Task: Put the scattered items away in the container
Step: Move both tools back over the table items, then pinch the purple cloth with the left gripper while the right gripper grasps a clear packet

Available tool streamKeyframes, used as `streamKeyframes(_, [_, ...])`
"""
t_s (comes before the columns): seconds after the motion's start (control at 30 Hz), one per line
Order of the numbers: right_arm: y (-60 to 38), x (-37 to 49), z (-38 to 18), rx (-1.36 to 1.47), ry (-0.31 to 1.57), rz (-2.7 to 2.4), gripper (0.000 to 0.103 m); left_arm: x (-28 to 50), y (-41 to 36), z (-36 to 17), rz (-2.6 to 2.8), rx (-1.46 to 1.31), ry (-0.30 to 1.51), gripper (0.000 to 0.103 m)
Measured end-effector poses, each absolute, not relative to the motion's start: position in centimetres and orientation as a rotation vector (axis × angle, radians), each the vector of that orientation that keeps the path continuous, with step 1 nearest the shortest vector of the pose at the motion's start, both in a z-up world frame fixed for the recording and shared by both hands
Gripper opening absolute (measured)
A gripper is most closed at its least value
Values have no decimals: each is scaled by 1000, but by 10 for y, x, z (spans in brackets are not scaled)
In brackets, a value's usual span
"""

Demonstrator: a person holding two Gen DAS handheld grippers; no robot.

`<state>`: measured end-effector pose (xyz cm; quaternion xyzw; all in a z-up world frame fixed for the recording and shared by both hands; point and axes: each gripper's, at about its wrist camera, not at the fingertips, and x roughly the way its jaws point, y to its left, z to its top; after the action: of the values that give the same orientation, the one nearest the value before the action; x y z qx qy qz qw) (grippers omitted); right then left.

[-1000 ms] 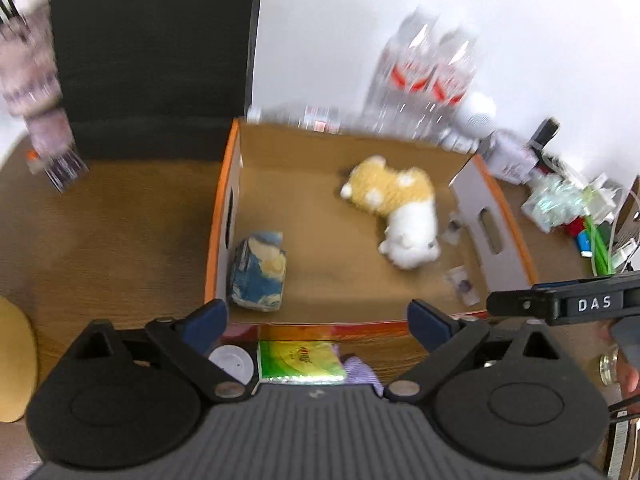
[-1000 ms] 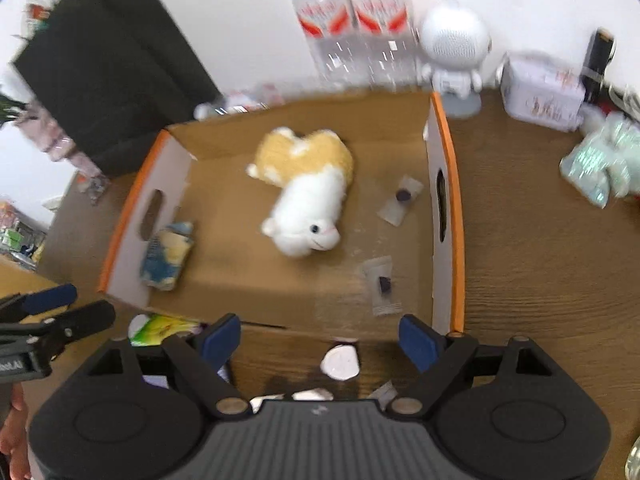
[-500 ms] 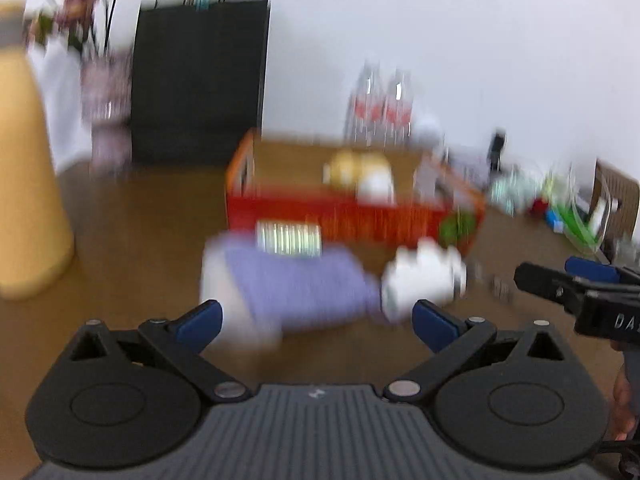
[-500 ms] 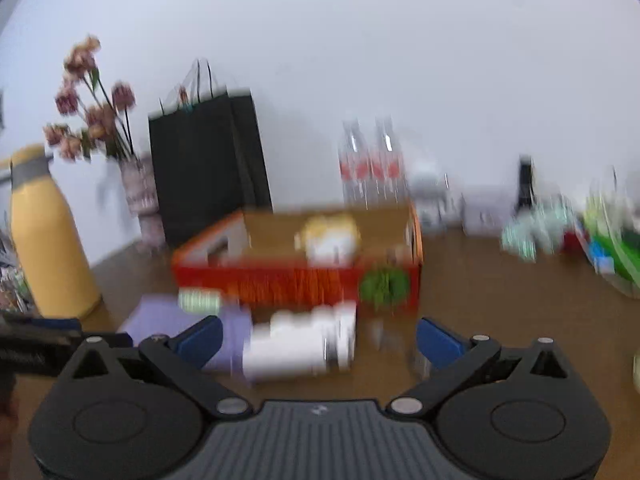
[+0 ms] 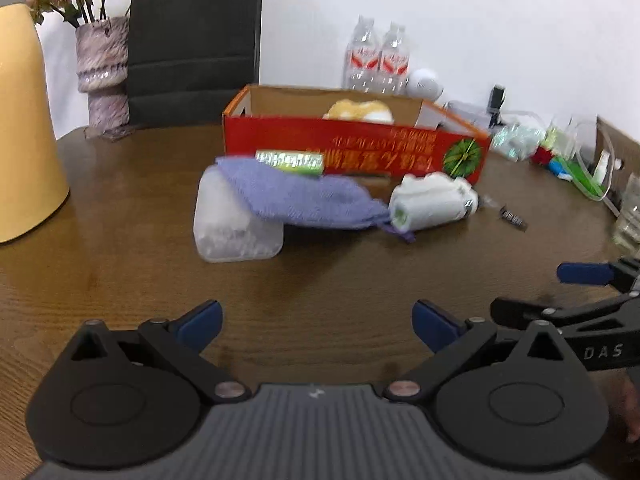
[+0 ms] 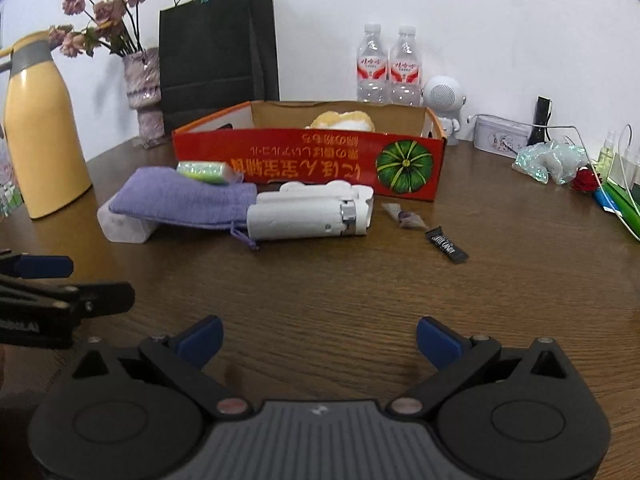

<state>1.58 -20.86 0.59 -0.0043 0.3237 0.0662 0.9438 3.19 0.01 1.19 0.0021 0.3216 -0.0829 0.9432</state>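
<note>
The red cardboard box (image 6: 308,160) sits in the upper middle of the right wrist view on the brown table (image 6: 360,300), and only the top of a yellow-and-white plush toy (image 6: 342,120) shows above its near wall; the rest of the box's inside is hidden. Just in front of the box lie a purple cloth pouch (image 6: 180,200) draped over a translucent plastic case (image 6: 120,226), a shiny green packet (image 6: 206,171) resting on the pouch, and a white device (image 6: 312,212) touching the pouch's drawstring end. Right of the device lie a small clear sachet (image 6: 404,216) and a black sachet (image 6: 446,245); in the left wrist view these are blurred and hard to make out. The right gripper (image 6: 318,340) at the bottom of the frame is spread wide with nothing between its blue pads, and the left gripper (image 5: 316,326) is likewise released and empty. Behind stand a yellow jug (image 6: 40,140), a vase of flowers (image 6: 144,92), a black paper bag (image 6: 218,44) and two water bottles (image 6: 388,68).
</note>
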Motion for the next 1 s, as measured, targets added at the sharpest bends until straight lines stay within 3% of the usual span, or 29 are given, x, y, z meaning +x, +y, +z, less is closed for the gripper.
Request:
streamKeyframes(0.2, [-209,25,0,-11,695,131,103,35,-3,6,-176,28,675,103])
streamKeyframes(0.37, [-224,46,26,-50,575,125,101,56,20,47,-233,2,542,103])
streamKeyframes(0.6, [-257,121,36,-68,603,77,77,141,35,64,-187,-39,700,99])
streamKeyframes(0.7, [-256,136,28,-100,652,99,70,148,28,59,-209,-23,716,76])
streamKeyframes(0.8, [-254,143,19,-116,675,138,59,148,24,53,-201,-26,685,70])
streamKeyframes(0.87, [-250,147,14,-133,689,147,54,145,22,52,-190,-14,670,50])
streamKeyframes(0.9, [-248,150,12,-141,695,158,46,144,20,52,-190,1,665,31])
streamKeyframes(1.0, [-248,153,9,-99,702,184,28,139,16,51,-198,32,649,20])
